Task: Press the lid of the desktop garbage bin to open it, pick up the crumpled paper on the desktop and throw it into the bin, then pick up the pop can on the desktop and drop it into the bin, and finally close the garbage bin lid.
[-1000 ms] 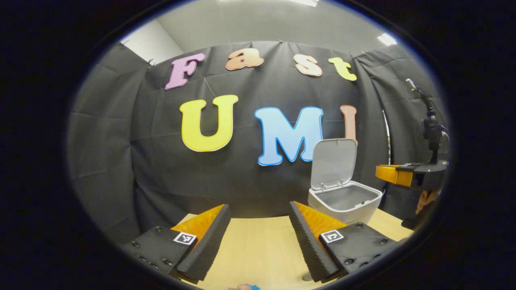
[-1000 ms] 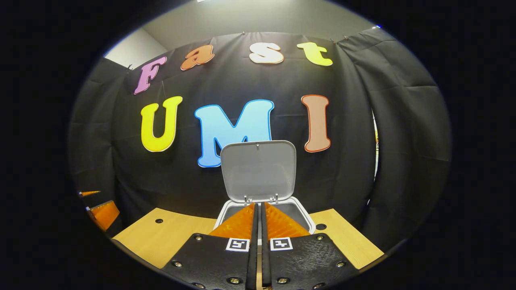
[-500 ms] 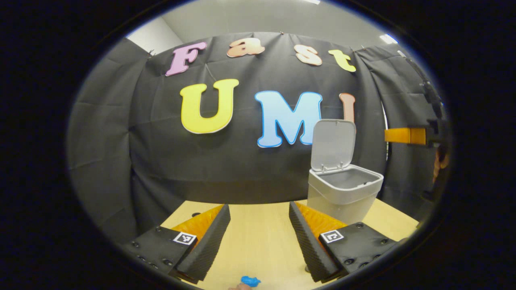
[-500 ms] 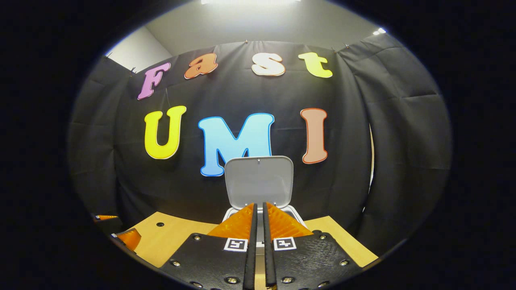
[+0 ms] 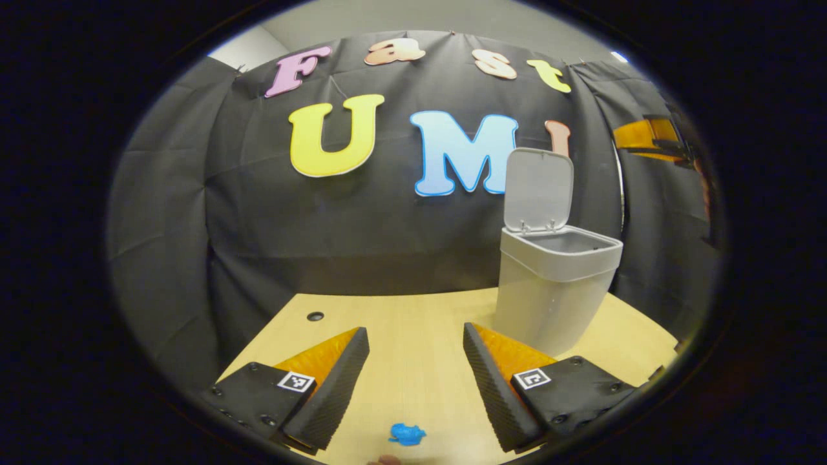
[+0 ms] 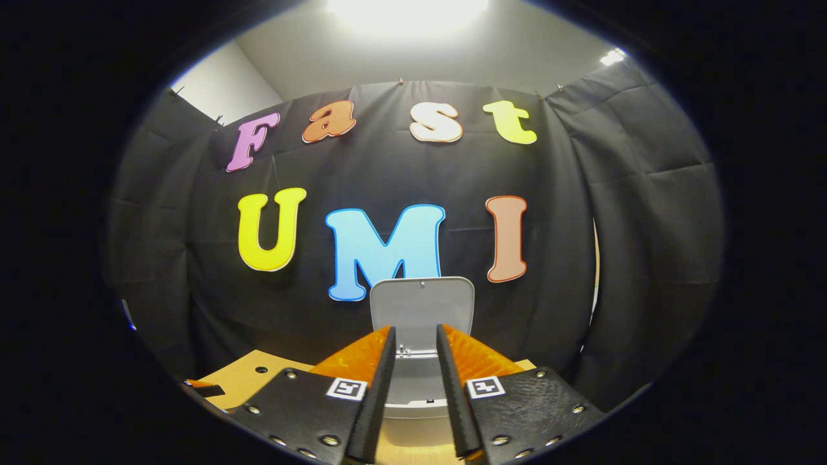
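A: Where is the garbage bin (image 5: pixel 555 290)?

B: In the left gripper view it stands upright on the wooden worktop (image 5: pixel 413 323), toward the back and close to the black cloth wall. Its lid (image 5: pixel 537 188) is swung up and stands nearly vertical behind the opening. The right gripper view looks at the bin (image 6: pixel 417 387) head-on, with the raised lid (image 6: pixel 422 303) facing the camera.

A: And the left gripper (image 5: pixel 413 371)?

B: Its fingers are spread wide apart with nothing between them, low over the worktop, in front of the bin and off to its left. A small blue scrap (image 5: pixel 406 434) lies on the worktop just below the gap; I cannot tell what it is.

A: The right gripper (image 6: pixel 415 387)?

B: Its fingers are parted by a narrow gap and hold nothing; the bin's front shows through that gap. In the left gripper view the right gripper (image 5: pixel 646 137) shows well above the bin's rim, to the right of the lid.
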`<action>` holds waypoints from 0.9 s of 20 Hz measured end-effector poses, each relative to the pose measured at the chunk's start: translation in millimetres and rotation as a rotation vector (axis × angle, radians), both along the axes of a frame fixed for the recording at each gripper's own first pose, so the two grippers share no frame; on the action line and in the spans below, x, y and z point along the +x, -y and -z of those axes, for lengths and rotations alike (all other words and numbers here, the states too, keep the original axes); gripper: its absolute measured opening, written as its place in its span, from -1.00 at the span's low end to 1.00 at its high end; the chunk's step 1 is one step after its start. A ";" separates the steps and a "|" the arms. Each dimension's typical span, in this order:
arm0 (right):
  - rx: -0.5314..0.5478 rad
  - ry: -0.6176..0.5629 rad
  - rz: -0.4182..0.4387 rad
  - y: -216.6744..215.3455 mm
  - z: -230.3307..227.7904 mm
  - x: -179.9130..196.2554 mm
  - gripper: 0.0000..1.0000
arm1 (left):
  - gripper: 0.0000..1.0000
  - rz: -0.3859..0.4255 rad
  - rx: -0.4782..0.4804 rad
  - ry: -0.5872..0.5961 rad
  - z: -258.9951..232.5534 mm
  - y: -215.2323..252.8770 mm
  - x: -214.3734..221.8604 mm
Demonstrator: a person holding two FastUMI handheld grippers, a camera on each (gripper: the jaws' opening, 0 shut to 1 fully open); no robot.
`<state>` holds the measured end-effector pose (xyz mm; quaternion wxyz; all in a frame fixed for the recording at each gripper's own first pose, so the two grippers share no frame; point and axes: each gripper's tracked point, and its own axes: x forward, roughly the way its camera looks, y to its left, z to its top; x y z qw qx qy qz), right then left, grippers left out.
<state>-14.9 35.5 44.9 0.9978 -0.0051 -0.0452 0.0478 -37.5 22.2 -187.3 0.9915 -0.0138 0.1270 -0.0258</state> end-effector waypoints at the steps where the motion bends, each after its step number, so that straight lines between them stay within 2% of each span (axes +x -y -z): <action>1: -0.008 -0.005 0.002 -0.2 1.0 0.5 0.12 | 0.93 0.002 -0.002 -0.015 9.2 0.1 -1.5; 3: -0.020 -0.006 -0.001 -1.5 1.6 -1.5 0.15 | 0.93 0.005 -0.007 -0.038 24.3 0.4 -4.0; 5: -0.030 -0.014 -0.005 -4.4 4.0 -1.5 0.34 | 0.93 0.003 -0.005 -0.070 44.9 -0.7 -5.4; 15: -0.107 -0.048 0.024 2.5 7.2 -3.1 0.35 | 0.94 0.012 -0.014 -0.277 161.5 6.6 -24.9; 18: -0.118 -0.063 0.040 8.3 8.5 -5.2 0.35 | 0.93 -0.006 -0.041 -0.338 189.7 6.1 -33.3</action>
